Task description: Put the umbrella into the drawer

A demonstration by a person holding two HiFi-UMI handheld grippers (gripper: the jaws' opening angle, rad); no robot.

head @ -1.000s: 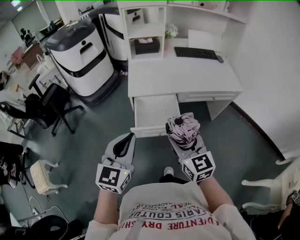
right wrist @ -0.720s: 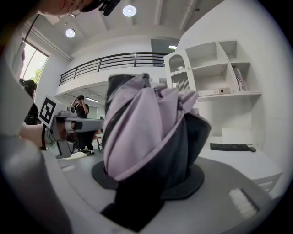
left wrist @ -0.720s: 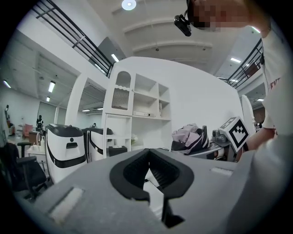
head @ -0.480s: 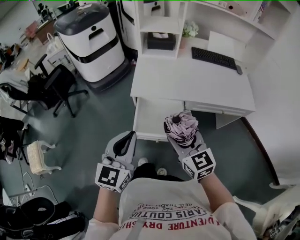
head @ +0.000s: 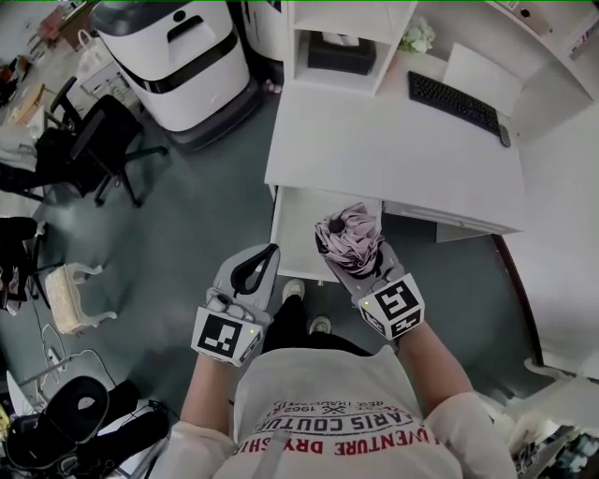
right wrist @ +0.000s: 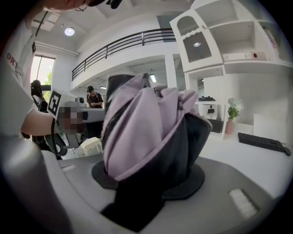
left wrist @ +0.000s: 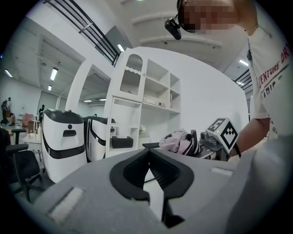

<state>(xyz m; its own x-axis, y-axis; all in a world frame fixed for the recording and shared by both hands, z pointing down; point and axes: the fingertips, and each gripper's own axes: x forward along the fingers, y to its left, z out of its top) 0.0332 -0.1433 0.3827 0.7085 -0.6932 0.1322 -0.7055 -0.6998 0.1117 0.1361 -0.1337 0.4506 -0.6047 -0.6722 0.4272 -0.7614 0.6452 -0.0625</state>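
We see the umbrella [head: 348, 239], folded into a bunch of lilac and black cloth, clamped between the jaws of the right gripper [head: 359, 264]. In the right gripper view the cloth fills the whole gap. The jaws press on it from both sides and the bundle stands out past their tips. In the head view the umbrella shows over the front right part of the drawer [head: 299, 220]. It is held up in the gripper and is not lying on the drawer's bottom; how high above it we cannot tell. The drawer is pulled out, and its white inside is bare where we can see it.

The left gripper [head: 266, 258] is just beside the drawer's left side, near the front corner. The left gripper view shows its jaws together at the tips with nothing between them.

The drawer hangs under the left part of a white desk [head: 393, 140]. Behind the drawer, at the back of the desk top, stands a shelf unit [head: 309, 28] with a dark box [head: 342, 56] in it. Behind the drawer and off to its right lie a keyboard [head: 459, 103] and a small plant [head: 416, 37]. Well to the left of the drawer are a white machine [head: 178, 56] and an office chair [head: 103, 140]. On the near side of the drawer, on the grey-green floor [head: 206, 206], we see the person's shoes [head: 293, 290].
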